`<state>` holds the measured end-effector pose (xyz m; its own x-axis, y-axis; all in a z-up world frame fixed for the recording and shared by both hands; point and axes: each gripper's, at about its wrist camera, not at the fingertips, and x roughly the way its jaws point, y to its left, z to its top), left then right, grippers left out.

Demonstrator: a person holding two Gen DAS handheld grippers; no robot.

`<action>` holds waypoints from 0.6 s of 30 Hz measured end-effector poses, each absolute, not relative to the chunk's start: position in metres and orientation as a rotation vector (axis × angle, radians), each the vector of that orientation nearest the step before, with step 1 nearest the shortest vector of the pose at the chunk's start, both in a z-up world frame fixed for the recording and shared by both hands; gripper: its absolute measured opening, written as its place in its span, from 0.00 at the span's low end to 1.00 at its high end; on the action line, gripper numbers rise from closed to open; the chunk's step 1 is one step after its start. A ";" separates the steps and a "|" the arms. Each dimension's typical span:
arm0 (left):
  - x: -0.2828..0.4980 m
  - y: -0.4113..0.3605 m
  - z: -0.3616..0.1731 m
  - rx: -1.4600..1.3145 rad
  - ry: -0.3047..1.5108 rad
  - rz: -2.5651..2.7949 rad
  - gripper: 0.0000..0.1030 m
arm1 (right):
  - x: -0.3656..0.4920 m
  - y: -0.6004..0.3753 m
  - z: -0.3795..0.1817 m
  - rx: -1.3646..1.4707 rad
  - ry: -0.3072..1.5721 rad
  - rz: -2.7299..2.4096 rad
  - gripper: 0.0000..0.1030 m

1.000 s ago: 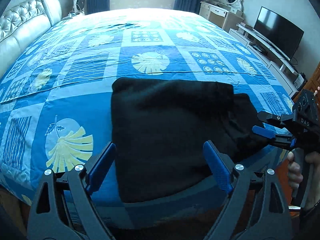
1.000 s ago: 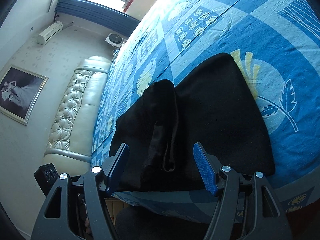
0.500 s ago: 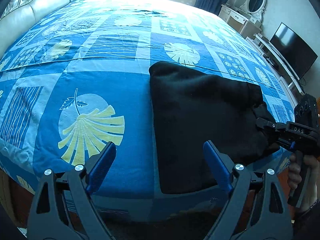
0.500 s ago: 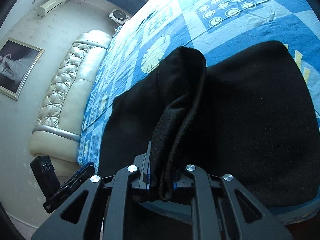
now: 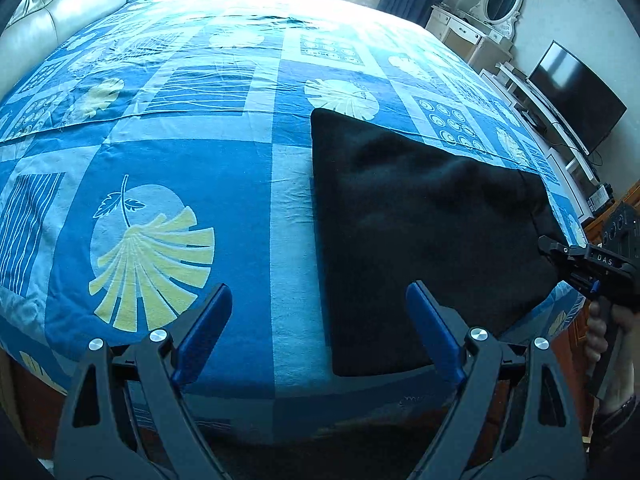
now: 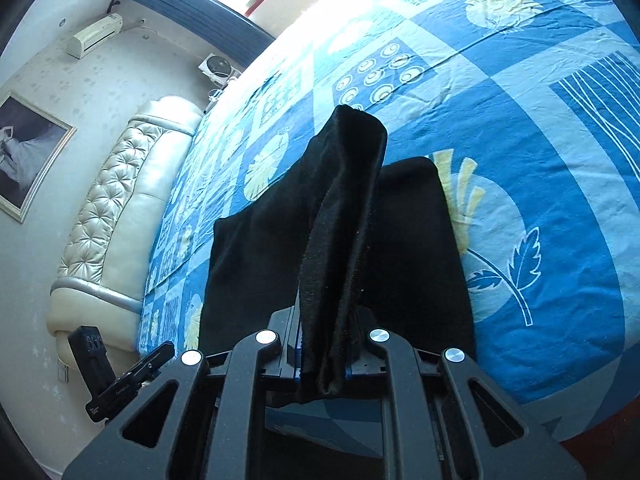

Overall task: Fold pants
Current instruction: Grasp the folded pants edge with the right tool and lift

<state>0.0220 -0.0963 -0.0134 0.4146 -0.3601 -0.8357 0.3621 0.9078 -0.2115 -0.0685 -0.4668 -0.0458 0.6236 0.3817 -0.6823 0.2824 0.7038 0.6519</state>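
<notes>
Bedspread, blue with pale leaf and stripe patches, is seen across the whole bed, and a tufted cream headboard is seen at the far left edge. Over the near left part of the cover the left gripper is held with its blue jaws spread wide and nothing caught between them; only bare cloth is seen in the gap. Just right of that gap the black pants are laid folded on the near right part of the bed, one straight edge running away from the camera. At their right corner a fold is lifted off the cover by the right gripper, whose jaws, having just been closing, are pinched tight on a ridge of the dark cloth. A hand is seen on its handle. Against the right wall a television is set.
</notes>
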 end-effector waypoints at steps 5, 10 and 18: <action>0.018 -0.105 -0.021 0.026 1.063 -0.457 0.86 | -0.073 -0.478 -0.073 0.929 0.905 0.074 0.13; 0.017 -0.107 -0.025 0.036 1.064 -0.461 0.86 | -0.076 -0.480 -0.076 0.943 0.893 0.086 0.13; 0.020 -0.106 -0.030 0.025 1.080 -0.460 0.86 | -0.086 -0.489 -0.077 0.985 0.875 0.090 0.16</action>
<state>0.0196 -0.1060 -0.0301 0.3868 -0.3490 -0.8536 0.3730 0.9057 -0.2013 -0.0863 -0.4893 -0.0769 0.6663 0.4377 -0.6036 0.3059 0.5778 0.7567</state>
